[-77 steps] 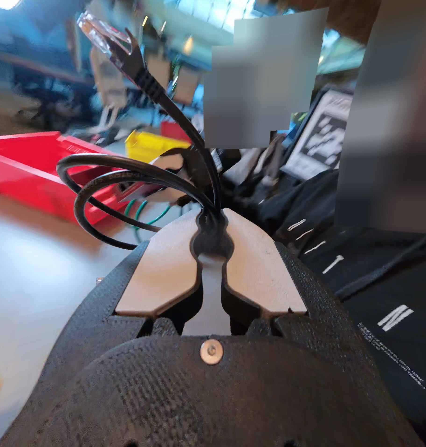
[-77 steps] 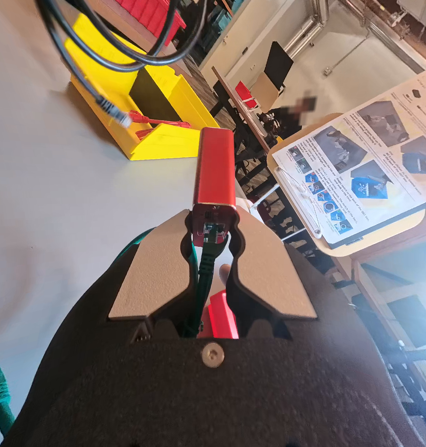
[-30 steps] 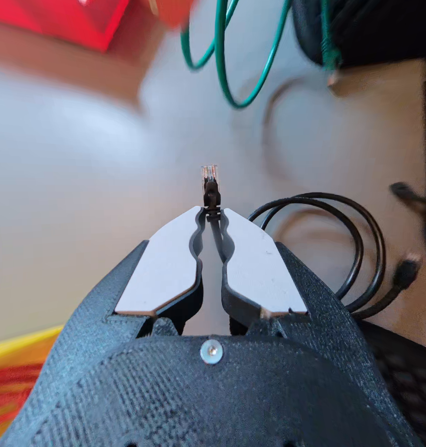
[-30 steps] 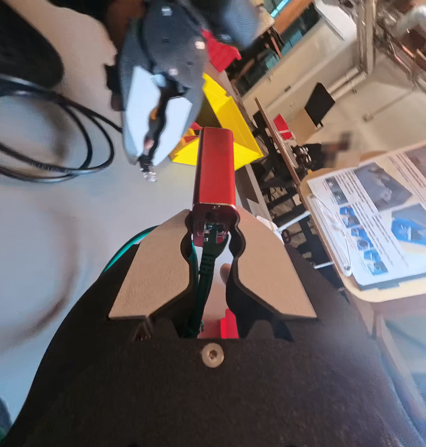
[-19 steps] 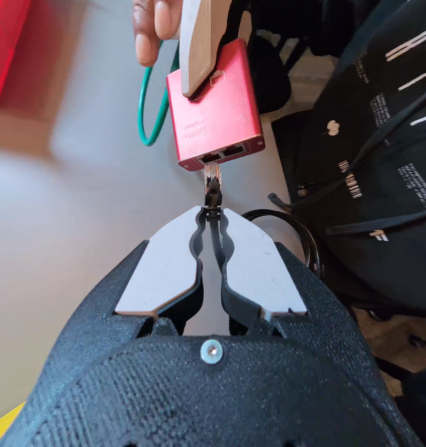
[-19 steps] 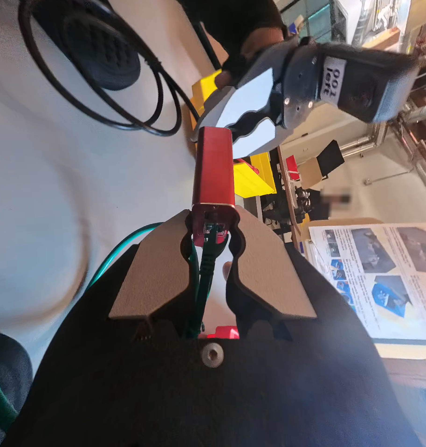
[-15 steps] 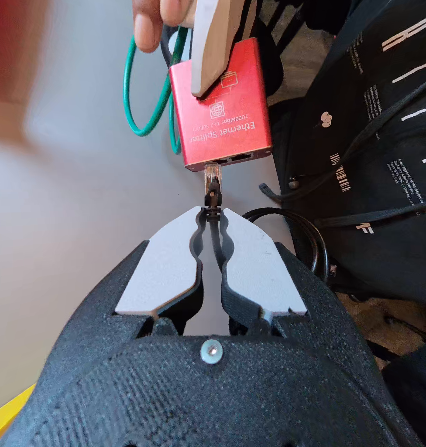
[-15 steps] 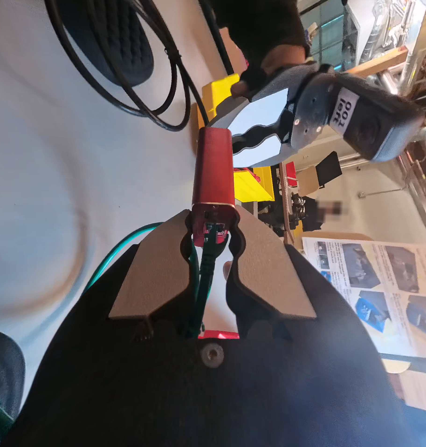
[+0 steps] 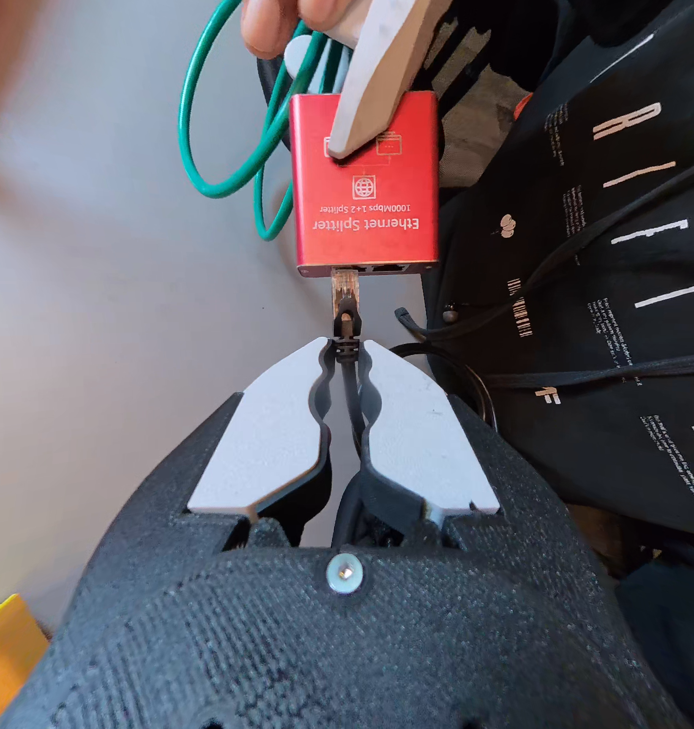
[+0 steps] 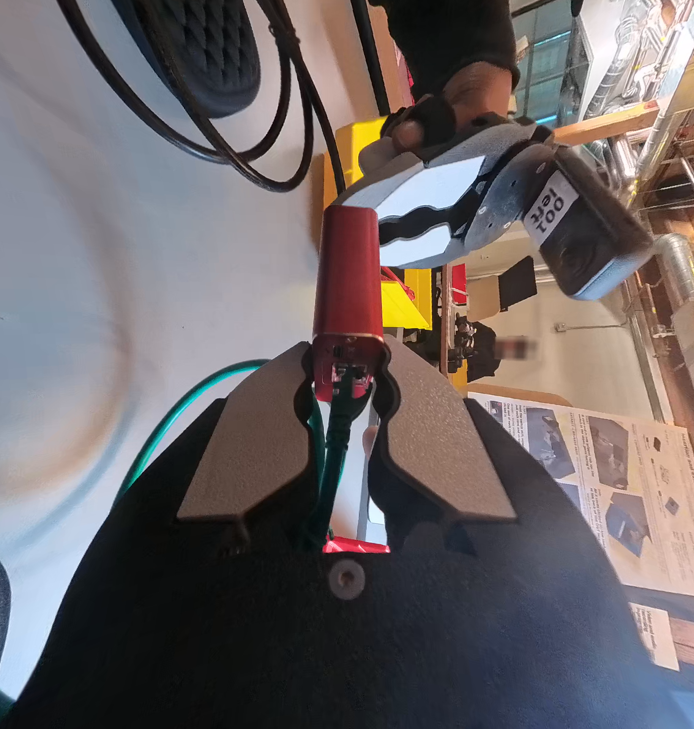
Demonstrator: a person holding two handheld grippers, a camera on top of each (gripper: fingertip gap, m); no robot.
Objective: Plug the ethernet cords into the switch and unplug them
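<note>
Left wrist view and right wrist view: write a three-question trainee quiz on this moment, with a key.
1. True or false: the black cord's clear plug is fully seated in the red switch.
2. Which cord is already plugged into the switch's far end? A) green cord B) black cord C) none
3. Fill in: the right gripper is clamped on the ____.

Key
1. False: only the plug's tip meets the left-hand port; most of it is outside.
2. A
3. Switch; the left gripper holds the black cord behind its plug.

Workshop: yellow parts bins [image 10: 404, 307], exposed ducts [image 10: 680, 268] (wooden shelving too).
</note>
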